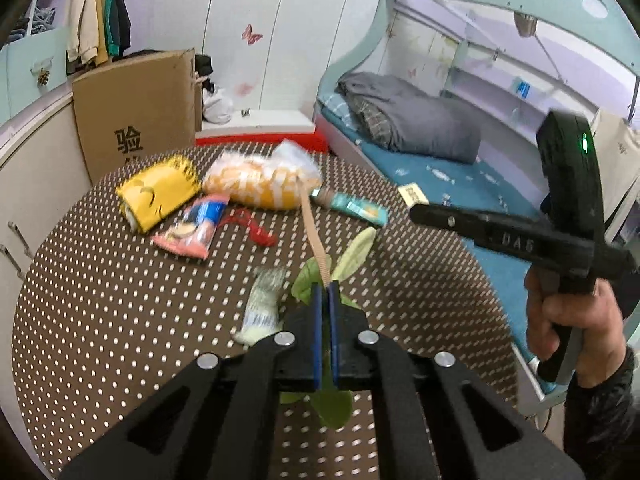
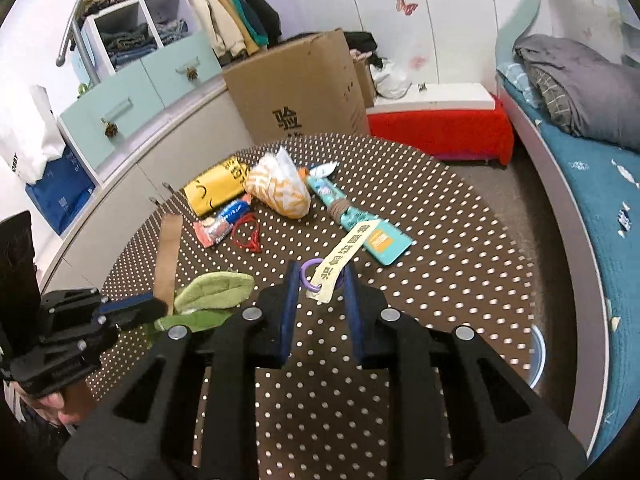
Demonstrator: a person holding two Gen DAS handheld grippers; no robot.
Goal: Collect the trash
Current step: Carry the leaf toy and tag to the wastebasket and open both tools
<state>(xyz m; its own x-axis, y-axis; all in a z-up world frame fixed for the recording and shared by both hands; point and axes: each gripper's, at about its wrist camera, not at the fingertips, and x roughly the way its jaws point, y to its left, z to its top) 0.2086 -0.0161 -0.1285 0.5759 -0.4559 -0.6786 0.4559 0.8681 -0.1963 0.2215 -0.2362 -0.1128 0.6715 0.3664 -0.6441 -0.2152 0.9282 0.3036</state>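
Over a brown dotted round table (image 1: 100, 320), my left gripper (image 1: 326, 292) is shut on a tan strap (image 1: 310, 224) joined to green fabric leaves (image 1: 356, 252). The right wrist view shows that strap (image 2: 168, 256) and its leaves (image 2: 216, 290) at the left. My right gripper (image 2: 322, 282) is shut on a purple ring (image 2: 305, 276) carrying a cream printed tag (image 2: 344, 258), lifted off the table. On the table lie a yellow packet (image 1: 158, 192), an orange-white bag (image 1: 260, 184), a pink wrapper (image 1: 192, 228), red string (image 1: 252, 228), a teal wrapper (image 1: 352, 206) and a white crumpled wrapper (image 1: 262, 308).
A tall cardboard box (image 2: 300, 88) stands behind the table, with a red-and-white chest (image 2: 440, 128) beside it. A bed (image 1: 440, 168) with a grey blanket runs along the right. Cupboards and drawers (image 2: 120, 108) line the left wall. A person's hand (image 1: 560, 320) holds the right gripper.
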